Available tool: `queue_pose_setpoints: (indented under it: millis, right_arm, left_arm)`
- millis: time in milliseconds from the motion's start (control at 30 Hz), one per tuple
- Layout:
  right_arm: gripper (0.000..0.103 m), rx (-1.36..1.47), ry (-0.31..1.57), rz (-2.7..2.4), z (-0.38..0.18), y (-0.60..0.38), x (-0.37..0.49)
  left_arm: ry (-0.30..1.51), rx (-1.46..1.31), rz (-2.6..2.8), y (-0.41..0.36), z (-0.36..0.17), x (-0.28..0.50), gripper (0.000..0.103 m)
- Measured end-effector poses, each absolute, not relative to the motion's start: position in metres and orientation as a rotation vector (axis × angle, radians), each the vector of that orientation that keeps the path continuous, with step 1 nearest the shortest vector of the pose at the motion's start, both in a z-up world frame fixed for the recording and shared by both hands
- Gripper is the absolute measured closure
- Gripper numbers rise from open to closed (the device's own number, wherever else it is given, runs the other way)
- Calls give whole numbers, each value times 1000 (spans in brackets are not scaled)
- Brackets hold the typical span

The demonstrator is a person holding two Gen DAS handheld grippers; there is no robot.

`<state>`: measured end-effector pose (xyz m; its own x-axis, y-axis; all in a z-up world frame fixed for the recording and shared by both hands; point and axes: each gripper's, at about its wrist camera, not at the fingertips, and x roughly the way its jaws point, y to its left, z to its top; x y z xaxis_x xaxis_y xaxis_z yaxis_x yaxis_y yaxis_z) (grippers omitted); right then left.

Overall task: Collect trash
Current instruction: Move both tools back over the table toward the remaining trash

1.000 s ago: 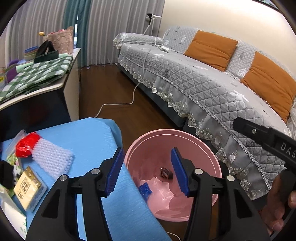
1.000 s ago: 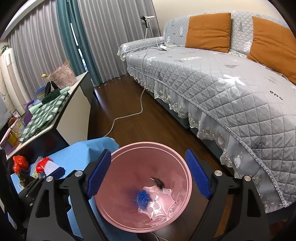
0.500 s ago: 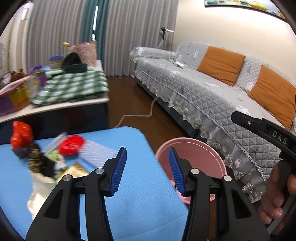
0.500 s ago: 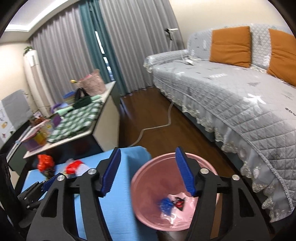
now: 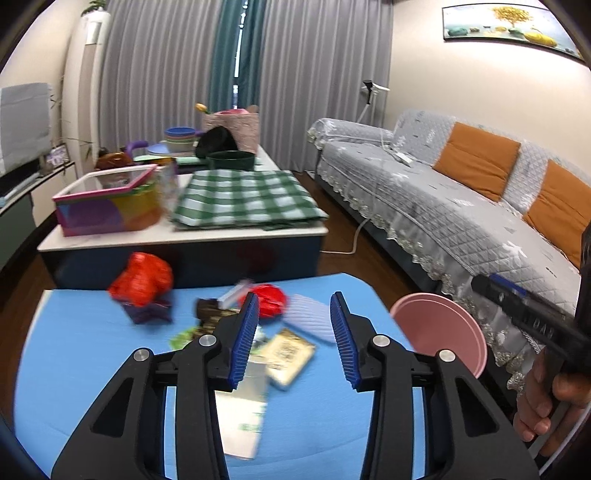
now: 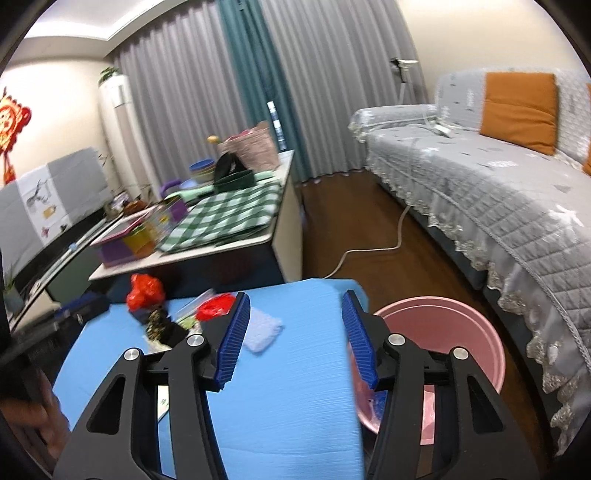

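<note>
The left wrist view is showing a framed painting [image 5: 511,27] above the grey sofa [image 5: 443,206], while the right wrist view is looking into the pink trash bin [image 6: 476,332] standing beside the blue desk [image 6: 295,387]. Wrappers, a red bag [image 5: 142,278] and a white packet [image 5: 243,417] are lying on it. The left gripper [image 5: 293,336] and right gripper [image 6: 295,334] are closing their empty jaws.

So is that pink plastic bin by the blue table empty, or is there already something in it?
Not empty. In the right wrist view the round pink plastic bin holds pale crumpled plastic and a blue scrap at its bottom, partly hidden behind the gripper.
</note>
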<state>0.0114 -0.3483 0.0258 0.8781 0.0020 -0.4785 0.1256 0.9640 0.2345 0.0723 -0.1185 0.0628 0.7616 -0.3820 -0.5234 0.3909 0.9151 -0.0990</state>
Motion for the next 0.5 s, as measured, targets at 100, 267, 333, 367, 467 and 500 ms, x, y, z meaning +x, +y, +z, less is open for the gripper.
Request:
queue_pose_setpoints:
  millis: [100,267,333,367,467,500]
  right_arm:
    - [51,235,509,-38,21,-331,19]
    - [51,199,531,-5,11,-310,31]
    - [51,184,542,4,6,-302,38]
    - [51,178,547,7,3,-299,41]
    - [49,152,569,15,-7,-289,50]
    - [47,143,576,17,-10,-286,53]
  left_arm:
    - [573,36,-416,-101,67,85,65]
    - [571,12,-386,-74,65,103,65]
    - [577,-21,-374,-68,57,108,66]
    - [587,-42,-371,-65,51,111,67]
    - [645,-86,-359,-61,25,124,71]
    - [654,-89,-360,-62,20,127,71]
